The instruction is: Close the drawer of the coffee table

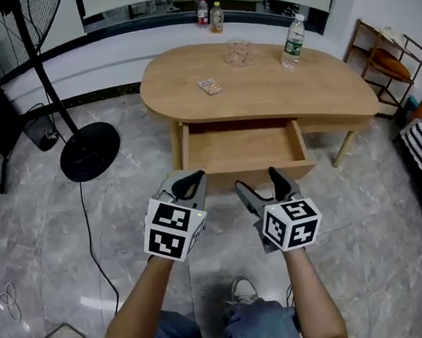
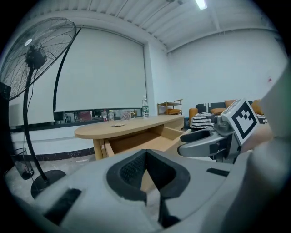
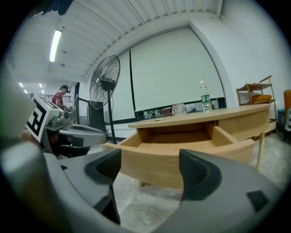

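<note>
The oval wooden coffee table (image 1: 262,85) has its drawer (image 1: 242,147) pulled out toward me, and the drawer is empty. Both grippers hang side by side just in front of the drawer's front panel (image 1: 250,174), not touching it. My left gripper (image 1: 189,180) is shut, its pads meeting at the tips with nothing between them (image 2: 145,154). My right gripper (image 1: 261,184) is open and empty. In the right gripper view the drawer front (image 3: 173,164) fills the gap between the open jaws (image 3: 150,168), a short way ahead. The left gripper view shows the drawer (image 2: 136,142) from its left side.
On the tabletop stand a water bottle (image 1: 293,41), a glass cup (image 1: 238,52) and a small pack (image 1: 210,86). A standing fan (image 1: 87,150) with its cable (image 1: 90,228) is to the left. A wooden rack (image 1: 390,58) is at the right. A person (image 3: 59,96) stands far off.
</note>
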A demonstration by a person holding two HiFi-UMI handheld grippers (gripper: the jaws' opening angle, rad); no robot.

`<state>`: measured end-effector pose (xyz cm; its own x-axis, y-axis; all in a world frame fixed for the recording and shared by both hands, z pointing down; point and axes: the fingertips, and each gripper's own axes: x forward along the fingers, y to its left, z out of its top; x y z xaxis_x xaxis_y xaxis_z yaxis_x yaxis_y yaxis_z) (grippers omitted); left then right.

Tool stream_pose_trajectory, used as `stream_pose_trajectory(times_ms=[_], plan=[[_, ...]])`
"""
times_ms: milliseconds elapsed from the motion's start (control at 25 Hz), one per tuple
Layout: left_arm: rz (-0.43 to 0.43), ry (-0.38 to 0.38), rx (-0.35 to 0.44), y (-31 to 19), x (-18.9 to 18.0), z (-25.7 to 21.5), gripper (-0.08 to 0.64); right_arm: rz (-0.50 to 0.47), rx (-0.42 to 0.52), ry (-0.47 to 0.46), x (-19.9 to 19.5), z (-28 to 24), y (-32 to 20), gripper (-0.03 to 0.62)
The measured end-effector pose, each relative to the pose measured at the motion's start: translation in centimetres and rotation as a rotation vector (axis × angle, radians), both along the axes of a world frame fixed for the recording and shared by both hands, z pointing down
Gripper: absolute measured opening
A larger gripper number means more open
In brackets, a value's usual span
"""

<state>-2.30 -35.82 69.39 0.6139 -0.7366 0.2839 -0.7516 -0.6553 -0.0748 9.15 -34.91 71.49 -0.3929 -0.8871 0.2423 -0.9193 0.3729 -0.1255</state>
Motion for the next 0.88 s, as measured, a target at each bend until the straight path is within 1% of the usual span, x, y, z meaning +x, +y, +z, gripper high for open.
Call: stream_pose_trajectory(times_ms=[200, 320, 440, 560, 720, 880], plan=[[0.008, -0.004, -0.001, 0.3, 0.2, 1.1, 0.003, 0.023, -0.030, -0.090, 0.5, 3.0, 0.5, 0.385], [0.015, -0.002, -0.003, 0.3, 0.4, 1.6, 0.003, 0.042, -0.058, -0.177, 1.0, 5.2, 0.4, 0.385], [0.015, -0.004, 0.006, 0.0, 0.5, 1.9, 0.003, 0.055, -0.069, -0.292, 1.3, 6.7, -0.1, 0.387], [0.007, -0.005, 0.006, 0.1, 0.5, 2.2, 0.003, 0.084, -0.086, -0.437, 1.9, 8.1, -0.8, 0.390], [-0.004, -0.016, 0.004, 0.0, -0.1, 2.4, 0.003, 0.124, -0.107, -0.635, 2.2, 9.7, -1.9, 0.417], [-0.013, -0.020, -0.002, 0.1, -0.5, 2.9, 0.003, 0.122, -0.089, -0.771, 2.4, 10.3, -2.9, 0.451]])
